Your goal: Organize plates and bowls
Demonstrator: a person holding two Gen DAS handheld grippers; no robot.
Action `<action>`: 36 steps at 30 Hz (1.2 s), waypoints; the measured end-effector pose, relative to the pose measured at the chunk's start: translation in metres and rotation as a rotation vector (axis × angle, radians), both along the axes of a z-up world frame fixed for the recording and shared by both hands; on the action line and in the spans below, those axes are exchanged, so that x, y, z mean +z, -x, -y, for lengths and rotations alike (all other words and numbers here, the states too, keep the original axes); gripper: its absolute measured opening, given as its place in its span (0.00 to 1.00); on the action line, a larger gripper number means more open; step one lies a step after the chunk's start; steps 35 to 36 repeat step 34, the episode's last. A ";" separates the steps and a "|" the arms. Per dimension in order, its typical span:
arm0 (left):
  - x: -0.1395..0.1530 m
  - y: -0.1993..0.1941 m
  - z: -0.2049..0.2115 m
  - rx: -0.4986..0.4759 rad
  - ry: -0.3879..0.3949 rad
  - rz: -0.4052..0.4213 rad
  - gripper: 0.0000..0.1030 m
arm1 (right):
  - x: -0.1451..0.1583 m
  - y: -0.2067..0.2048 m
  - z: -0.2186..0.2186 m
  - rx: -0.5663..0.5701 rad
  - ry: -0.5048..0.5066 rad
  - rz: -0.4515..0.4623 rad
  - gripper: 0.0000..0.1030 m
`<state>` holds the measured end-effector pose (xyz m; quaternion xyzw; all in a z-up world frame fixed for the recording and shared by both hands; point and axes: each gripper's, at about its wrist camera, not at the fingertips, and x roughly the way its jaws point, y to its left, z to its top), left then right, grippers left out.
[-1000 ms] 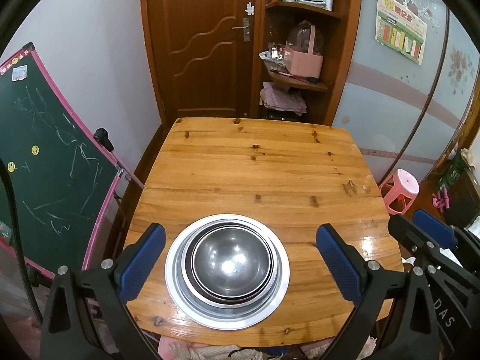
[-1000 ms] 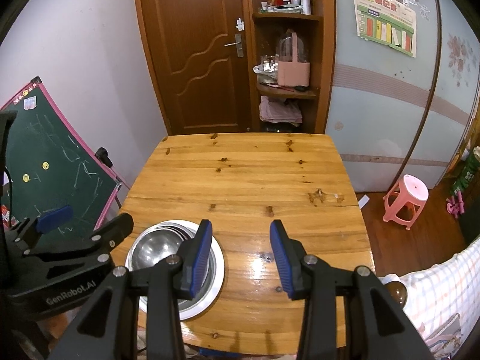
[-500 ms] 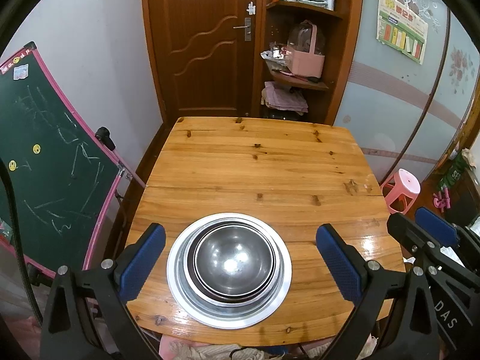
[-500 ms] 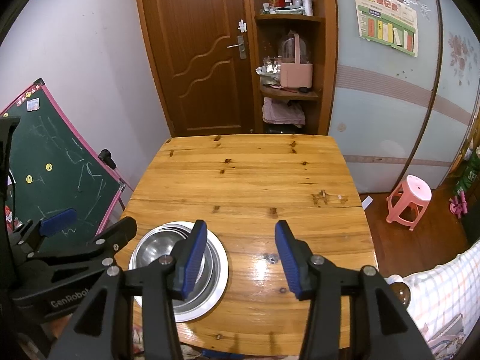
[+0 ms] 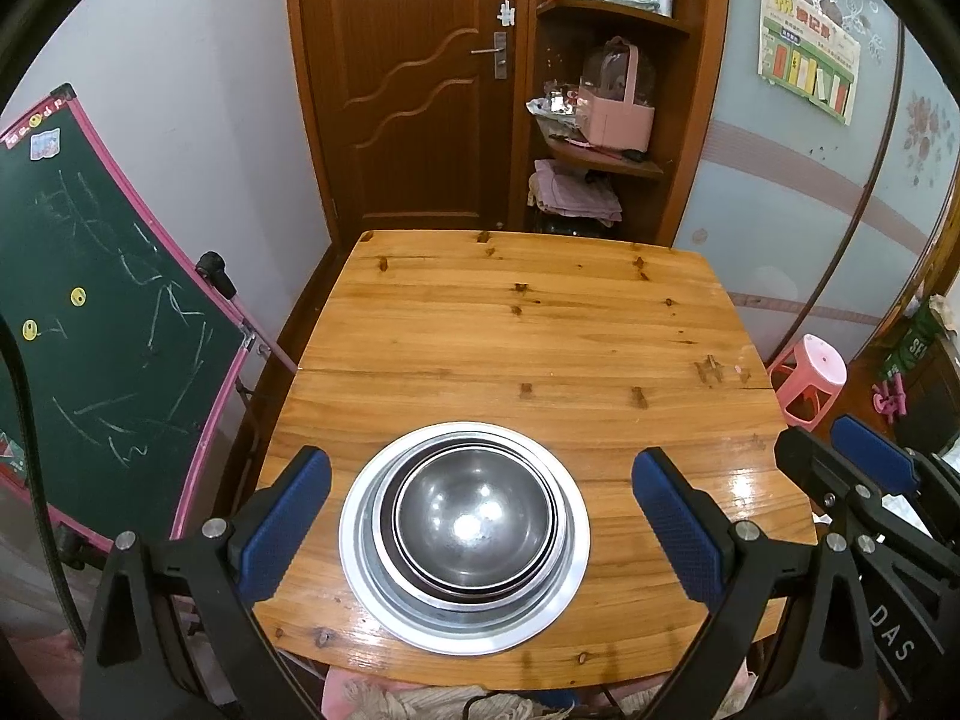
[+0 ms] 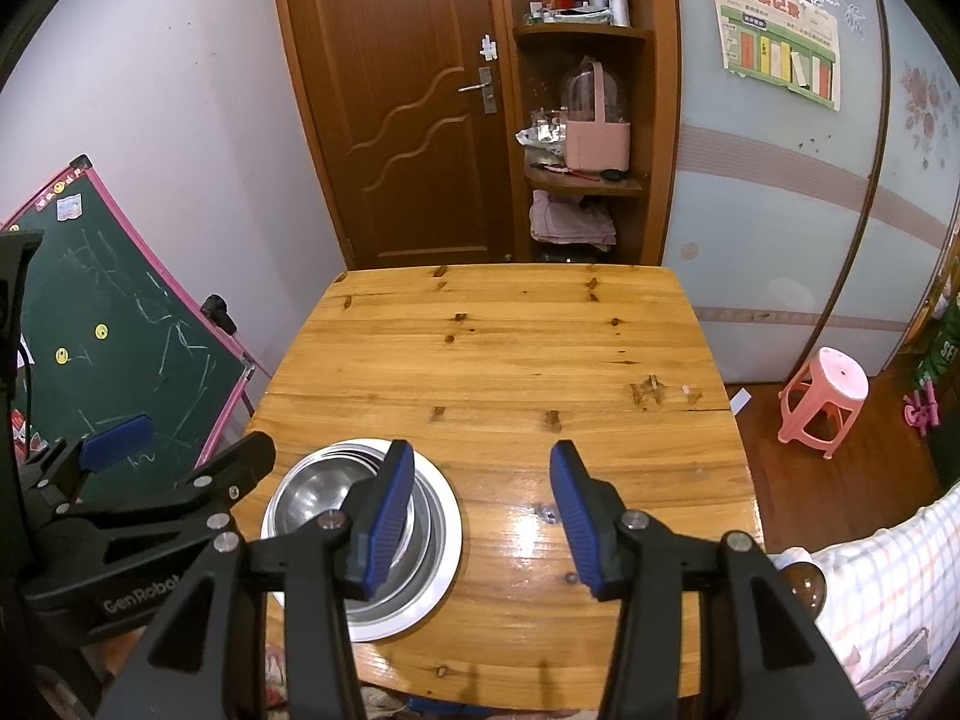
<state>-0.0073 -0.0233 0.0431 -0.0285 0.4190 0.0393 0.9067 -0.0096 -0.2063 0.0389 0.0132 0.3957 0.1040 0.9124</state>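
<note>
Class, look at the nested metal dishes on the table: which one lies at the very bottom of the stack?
The wide flat plate. Its pale rim spreads out past every bowl nested in it and rests on the wooden table; the deep bowl sits innermost, on top.

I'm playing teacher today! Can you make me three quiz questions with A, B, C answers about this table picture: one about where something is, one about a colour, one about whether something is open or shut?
1. Where is the metal bowl?
A. in the stack on the big plate
B. on the stool
C. on the shelf

2. What colour is the stool?
A. green
B. pink
C. black

3. How is the left gripper?
A. shut on a bowl
B. shut, empty
C. open

Answers: 1 A, it nests inside other dishes; 2 B, clearly pink plastic; 3 C, its pads stand wide apart, off the dishes.
</note>
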 end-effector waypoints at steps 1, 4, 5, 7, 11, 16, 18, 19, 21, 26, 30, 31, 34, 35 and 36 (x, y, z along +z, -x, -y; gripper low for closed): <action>0.000 0.000 0.000 0.001 0.002 0.000 0.97 | 0.000 0.000 0.000 0.001 0.001 0.001 0.46; 0.000 0.000 -0.001 0.002 0.003 -0.005 0.97 | -0.001 0.000 -0.001 0.003 0.001 -0.003 0.46; 0.000 0.000 -0.001 0.003 0.004 -0.006 0.97 | -0.001 0.000 -0.001 0.004 0.001 -0.005 0.46; -0.001 0.001 -0.004 0.008 0.008 -0.009 0.97 | -0.002 0.000 -0.002 0.008 0.001 -0.007 0.46; -0.001 0.002 -0.006 0.015 0.002 -0.006 0.97 | -0.003 0.000 -0.004 0.014 -0.003 -0.012 0.46; -0.004 0.001 -0.008 0.017 0.008 -0.015 0.97 | -0.005 -0.002 -0.004 0.016 -0.006 -0.019 0.46; -0.003 0.001 -0.008 0.017 0.006 -0.016 0.97 | -0.006 -0.001 -0.005 0.017 -0.006 -0.019 0.46; -0.003 0.001 -0.008 0.017 0.004 -0.016 0.97 | -0.005 -0.002 -0.004 0.015 -0.005 -0.019 0.46; -0.004 0.001 -0.008 0.017 0.003 -0.015 0.97 | -0.005 -0.002 -0.004 0.016 -0.007 -0.019 0.46; -0.003 0.002 -0.009 0.018 0.002 -0.015 0.97 | -0.005 -0.002 -0.004 0.016 -0.006 -0.019 0.46; -0.003 0.001 -0.009 0.016 0.002 -0.016 0.97 | -0.006 -0.002 -0.005 0.015 -0.006 -0.016 0.46; -0.003 0.001 -0.009 0.016 0.001 -0.016 0.97 | -0.005 -0.002 -0.004 0.015 -0.008 -0.019 0.46; -0.003 0.001 -0.009 0.017 0.001 -0.017 0.97 | -0.005 -0.002 -0.004 0.015 -0.009 -0.020 0.46; -0.003 0.001 -0.009 0.017 0.001 -0.017 0.97 | -0.005 -0.002 -0.004 0.015 -0.009 -0.020 0.46; -0.003 0.001 -0.009 0.017 0.001 -0.017 0.97 | -0.005 -0.002 -0.004 0.015 -0.009 -0.020 0.46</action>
